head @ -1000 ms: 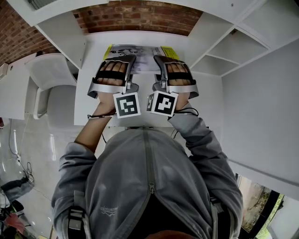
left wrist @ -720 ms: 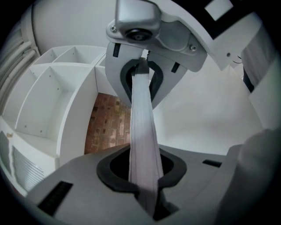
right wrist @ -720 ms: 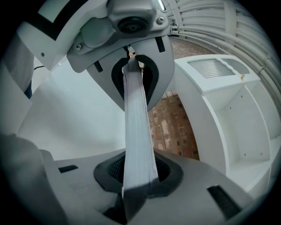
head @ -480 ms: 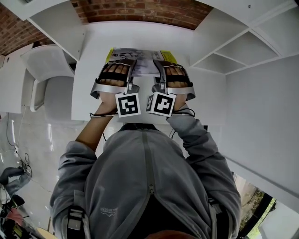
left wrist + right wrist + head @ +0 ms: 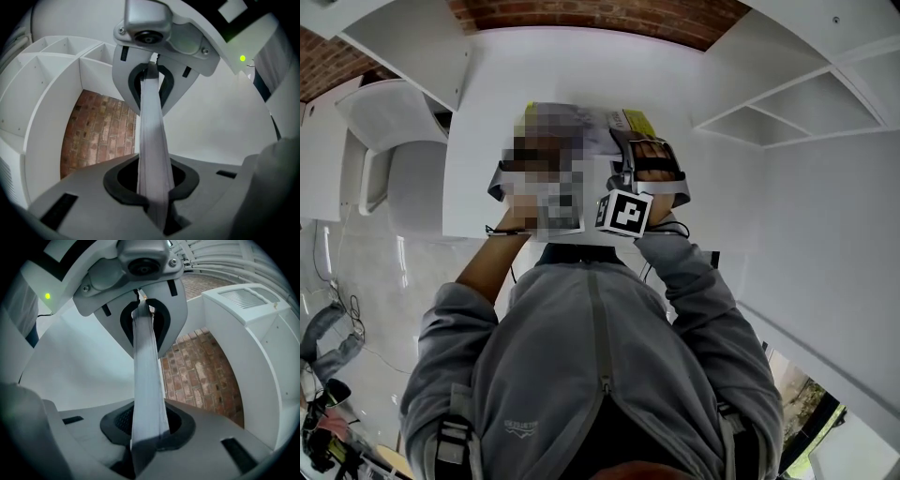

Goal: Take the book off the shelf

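Observation:
The book (image 5: 605,133), with a pale cover and yellow corners, is held flat between both grippers above the white desk top (image 5: 487,103). My right gripper (image 5: 626,150) is shut on its near right edge, marker cube toward me. In the head view a blurred patch hides most of my left gripper. In the left gripper view the left gripper (image 5: 151,138) is shut on the book (image 5: 152,154), whose page edge runs through both jaws. The right gripper view shows the same: my right gripper (image 5: 146,378) clamps the book (image 5: 147,380).
White shelf compartments (image 5: 787,112) stand at the right, and more cubbies (image 5: 51,75) show in the left gripper view. A brick wall (image 5: 581,14) lies behind the desk. A white chair (image 5: 394,141) sits to the left.
Both grippers have come down together with the book still clamped in them. In the head view the book has slid nearer to me. The jaws have not changed.

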{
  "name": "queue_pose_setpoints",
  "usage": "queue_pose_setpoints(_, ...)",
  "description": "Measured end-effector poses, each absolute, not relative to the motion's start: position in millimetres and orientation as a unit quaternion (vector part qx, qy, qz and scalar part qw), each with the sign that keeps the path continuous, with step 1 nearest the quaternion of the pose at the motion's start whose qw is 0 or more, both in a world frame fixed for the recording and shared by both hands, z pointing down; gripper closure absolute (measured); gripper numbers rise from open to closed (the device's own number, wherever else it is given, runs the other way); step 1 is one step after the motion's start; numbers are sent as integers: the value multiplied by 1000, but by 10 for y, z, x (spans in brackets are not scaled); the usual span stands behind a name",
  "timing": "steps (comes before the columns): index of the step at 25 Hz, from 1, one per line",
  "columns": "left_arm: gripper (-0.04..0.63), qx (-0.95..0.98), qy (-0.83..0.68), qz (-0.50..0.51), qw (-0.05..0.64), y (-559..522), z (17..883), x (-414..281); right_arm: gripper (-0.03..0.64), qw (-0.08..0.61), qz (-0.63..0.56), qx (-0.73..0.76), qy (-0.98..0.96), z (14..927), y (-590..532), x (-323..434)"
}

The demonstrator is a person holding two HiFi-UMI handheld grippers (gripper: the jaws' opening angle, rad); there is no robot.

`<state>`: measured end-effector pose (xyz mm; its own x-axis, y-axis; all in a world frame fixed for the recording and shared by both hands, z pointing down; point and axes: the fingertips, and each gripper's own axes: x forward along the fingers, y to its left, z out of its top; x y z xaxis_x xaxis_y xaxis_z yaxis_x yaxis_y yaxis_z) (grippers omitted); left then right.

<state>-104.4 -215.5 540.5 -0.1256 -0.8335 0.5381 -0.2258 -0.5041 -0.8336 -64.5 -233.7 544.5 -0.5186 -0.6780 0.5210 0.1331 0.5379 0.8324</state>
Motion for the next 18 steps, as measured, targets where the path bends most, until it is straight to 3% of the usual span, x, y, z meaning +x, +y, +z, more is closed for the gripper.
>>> queue_pose_setpoints(18, 520, -654, 403, -611, 188, -2041, 6095, -970, 534, 493, -405, 137, -758, 6140, -2212, -594)
